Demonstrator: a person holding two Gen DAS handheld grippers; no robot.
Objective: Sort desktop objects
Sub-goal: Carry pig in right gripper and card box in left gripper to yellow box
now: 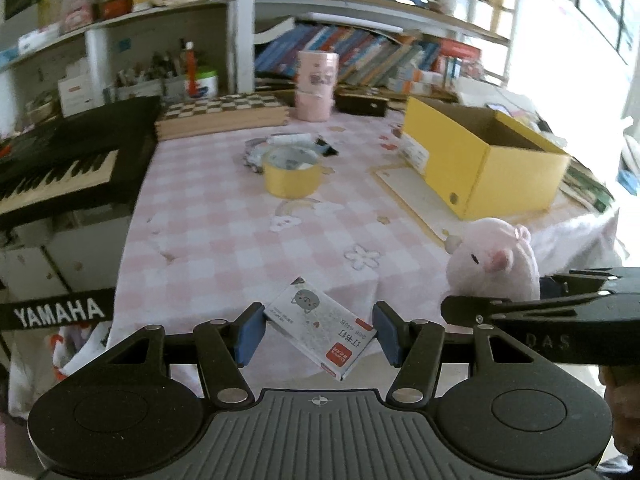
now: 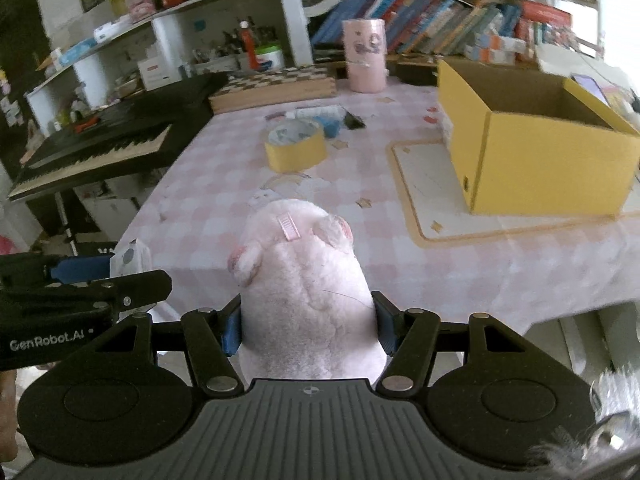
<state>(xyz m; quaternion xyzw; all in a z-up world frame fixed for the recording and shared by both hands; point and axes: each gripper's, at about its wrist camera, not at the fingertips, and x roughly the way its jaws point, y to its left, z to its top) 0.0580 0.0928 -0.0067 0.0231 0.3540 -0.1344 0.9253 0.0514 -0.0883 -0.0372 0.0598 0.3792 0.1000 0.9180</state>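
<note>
My left gripper (image 1: 319, 334) is shut on a small white staple box (image 1: 320, 330) with a grey cat print and red label, held tilted above the near table edge. My right gripper (image 2: 309, 328) is shut on a pink plush toy (image 2: 304, 280); the toy also shows at the right of the left wrist view (image 1: 494, 266). An open yellow cardboard box (image 2: 536, 148) stands at the right on a yellow-edged mat (image 2: 420, 196); it also shows in the left wrist view (image 1: 480, 152). A yellow tape roll (image 1: 291, 174) sits mid-table, also in the right wrist view (image 2: 296, 150).
The table has a pink checked cloth (image 1: 224, 232). A black keyboard (image 1: 60, 168) stands left. A chessboard box (image 1: 224, 114), pink cylinder (image 1: 316, 84), small items behind the tape (image 1: 296, 142) and bookshelves (image 1: 380, 56) are at the back.
</note>
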